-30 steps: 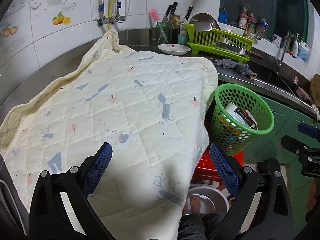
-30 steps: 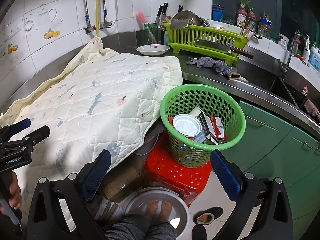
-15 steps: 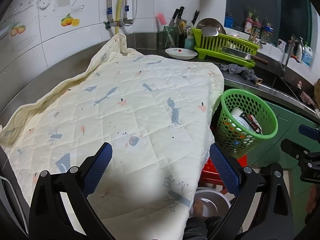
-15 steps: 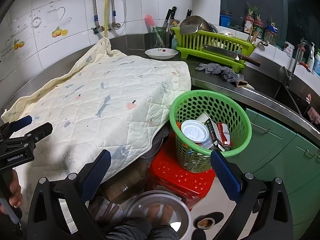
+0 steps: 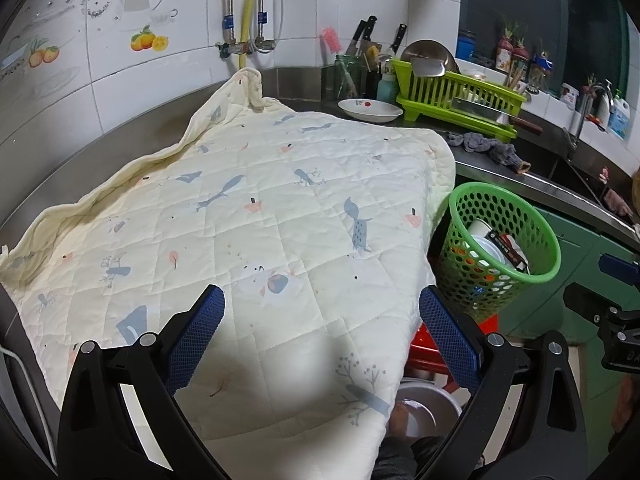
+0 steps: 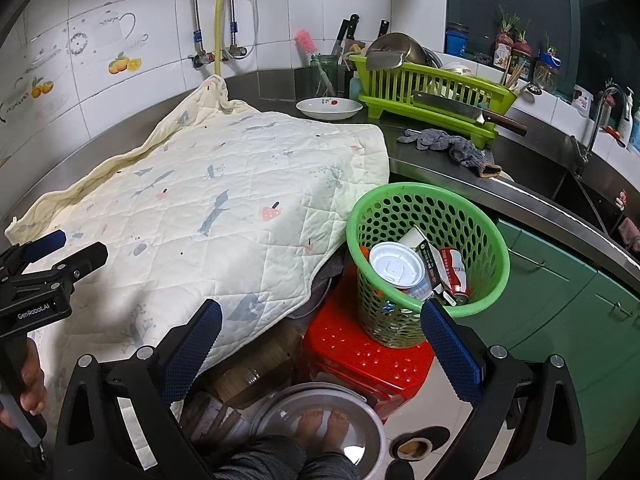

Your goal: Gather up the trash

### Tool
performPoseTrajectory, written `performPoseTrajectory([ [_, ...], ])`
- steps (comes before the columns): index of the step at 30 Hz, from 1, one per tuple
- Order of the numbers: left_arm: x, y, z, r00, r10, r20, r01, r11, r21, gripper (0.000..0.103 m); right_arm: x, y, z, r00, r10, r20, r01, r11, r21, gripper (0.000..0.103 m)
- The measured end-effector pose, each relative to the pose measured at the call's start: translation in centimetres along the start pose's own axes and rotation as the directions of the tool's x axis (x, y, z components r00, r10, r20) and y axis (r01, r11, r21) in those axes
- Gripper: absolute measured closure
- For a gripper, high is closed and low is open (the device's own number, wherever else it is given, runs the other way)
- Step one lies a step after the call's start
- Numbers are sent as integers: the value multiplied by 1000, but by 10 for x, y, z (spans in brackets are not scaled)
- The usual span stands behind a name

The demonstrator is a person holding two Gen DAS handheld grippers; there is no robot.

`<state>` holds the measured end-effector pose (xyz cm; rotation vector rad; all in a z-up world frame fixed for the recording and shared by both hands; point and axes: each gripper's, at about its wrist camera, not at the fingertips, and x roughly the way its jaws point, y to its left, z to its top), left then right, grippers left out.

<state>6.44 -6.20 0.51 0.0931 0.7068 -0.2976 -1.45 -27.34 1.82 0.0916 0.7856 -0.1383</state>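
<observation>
Left wrist view: left tool [image 5: 322, 322] is spread wide, holding nothing, hovering over the quilted cloth [image 5: 256, 216] that covers the table [image 5: 532, 178]. Right tool [image 6: 320, 326] is also wide and empty, hanging above the red stool [image 6: 360, 356] just beside the green basket [image 6: 404, 194].

Task's thing: the trash sits inside the basket, a white lidded cup [image 6: 396, 266], a red can [image 6: 454, 272] and a dark carton [image 6: 434, 268] packed together. The basket stands on the stool, touching the cloth's hanging edge. No loose trash shows on the cloth in either view, so collection looks mostly or fully done; judgement only.

Doing the step well: if more trash turns up, pinch it with one tool, carry it over the basket rim and release above the open middle, not on the rim, since the basket is light and could tip off the stool. Keep the other tool clear of the drop path.

Edges and room: the cloth overhangs the table front and could snag a finger on a low sweep. The basket's right side is open toward the green cabinets [image 6: 560, 300]. On the floor a steel bowl [image 6: 320, 420] sits below the tools, with the person's feet reflected in it or showing through a clear lid, I cannot tell which. Dish rack [image 6: 432, 88], plate [image 6: 328, 108] and grey rag [image 6: 448, 144] sit well back, out of the way.
</observation>
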Motion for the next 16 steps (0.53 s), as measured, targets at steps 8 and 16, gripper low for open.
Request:
performPoseTrajectory([
  [8, -2, 5, 2, 1000, 21, 0, -21, 1000, -16, 7, -1, 5, 3, 1000, 8, 7, -8, 1000, -2, 7],
  [16, -3, 12, 2, 1000, 23, -8, -24, 999, -39, 7, -1, 11, 6, 1000, 16, 11, -16, 1000, -25, 7],
])
